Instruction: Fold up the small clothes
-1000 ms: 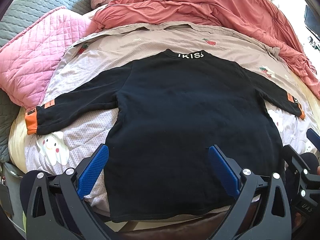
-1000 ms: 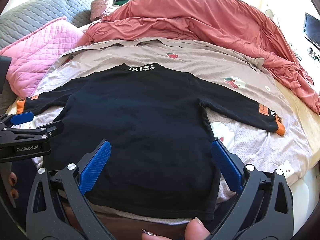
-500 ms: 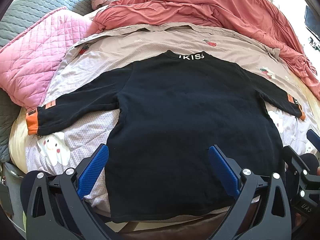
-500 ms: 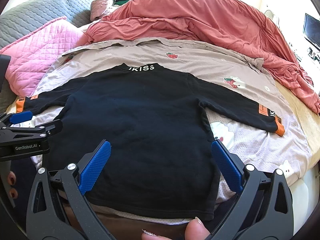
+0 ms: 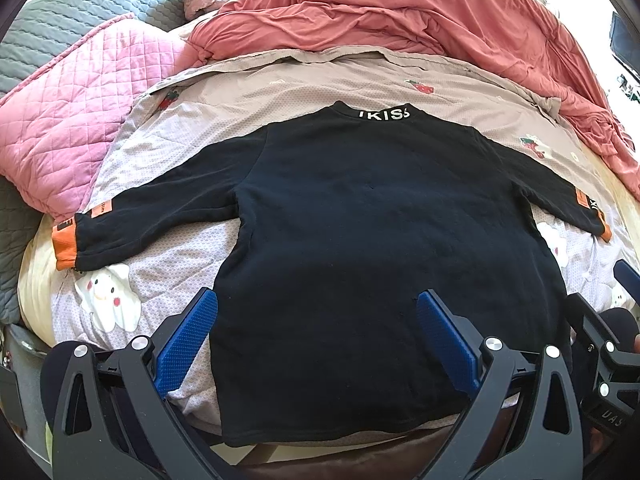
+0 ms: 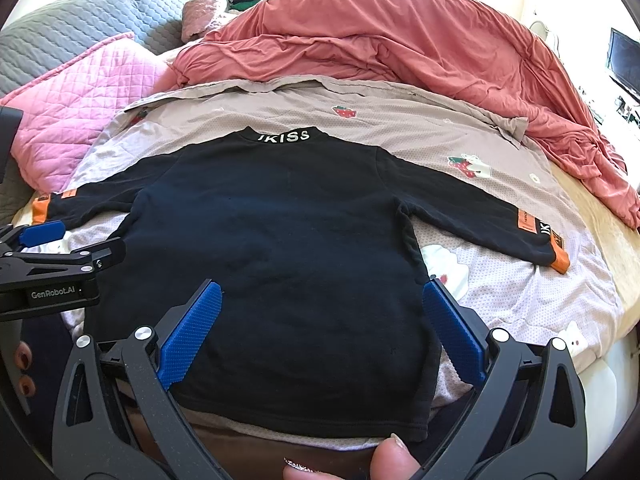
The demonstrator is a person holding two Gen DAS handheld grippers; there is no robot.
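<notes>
A black long-sleeved top (image 5: 380,240) with orange cuffs and white collar lettering lies flat, back up, on the bed, sleeves spread to both sides; it also shows in the right wrist view (image 6: 280,248). My left gripper (image 5: 316,312) is open and empty, hovering over the hem's left part. My right gripper (image 6: 320,304) is open and empty over the hem's right part. The left gripper's side shows at the left edge of the right wrist view (image 6: 52,264). The right gripper's side shows at the right edge of the left wrist view (image 5: 608,344).
The top lies on a beige patterned sheet (image 5: 304,92). A red duvet (image 5: 420,20) is bunched at the back and right. A pink quilted pillow (image 5: 68,112) lies at the left, a grey quilt (image 5: 64,24) behind it. The bed's front edge is just under the hem.
Both grippers have shifted very slightly; the top sits a touch lower in the left view. Both stay open.
</notes>
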